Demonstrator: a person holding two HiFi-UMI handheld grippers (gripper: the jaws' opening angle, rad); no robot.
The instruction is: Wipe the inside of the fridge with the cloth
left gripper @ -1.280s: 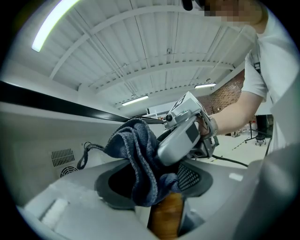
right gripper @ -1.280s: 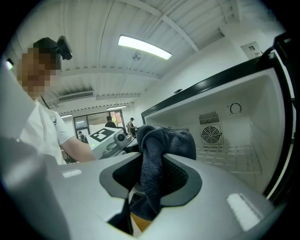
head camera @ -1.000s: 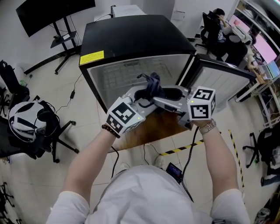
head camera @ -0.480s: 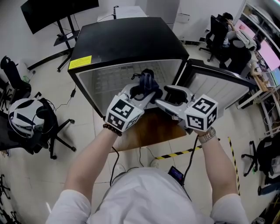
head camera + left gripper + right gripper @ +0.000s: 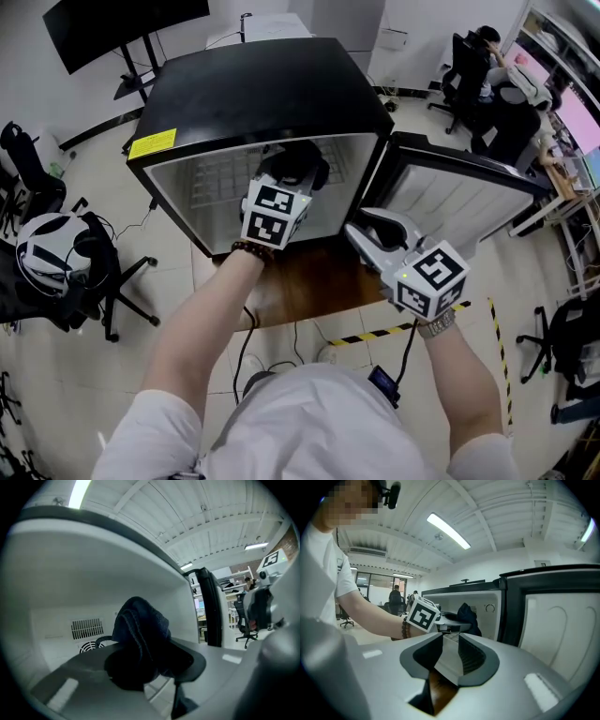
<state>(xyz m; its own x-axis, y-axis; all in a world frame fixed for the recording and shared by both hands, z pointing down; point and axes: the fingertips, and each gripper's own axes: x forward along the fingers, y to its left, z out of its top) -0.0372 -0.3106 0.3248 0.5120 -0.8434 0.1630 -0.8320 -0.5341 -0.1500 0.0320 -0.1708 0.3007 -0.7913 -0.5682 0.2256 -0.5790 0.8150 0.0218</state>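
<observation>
A black mini fridge (image 5: 272,84) stands on a brown wooden top (image 5: 309,281), its door (image 5: 450,192) swung open to the right. My left gripper (image 5: 292,180) reaches into the white inside and is shut on a dark blue cloth (image 5: 307,167). In the left gripper view the cloth (image 5: 140,630) bulges up between the jaws, in front of the back wall's vent grille (image 5: 86,628). My right gripper (image 5: 373,228) hangs outside, in front of the door. Its jaws have just been closing, still stand apart, and hold nothing (image 5: 449,656).
A chair with a white helmet (image 5: 52,258) stands at the left. A screen on a stand (image 5: 122,23) is at the back left. People sit at desks (image 5: 502,84) at the back right. Yellow-black tape (image 5: 384,323) and cables lie on the floor.
The left gripper has carried the cloth forward into the fridge. The right gripper has left the cloth and drawn back to the right, toward me.
</observation>
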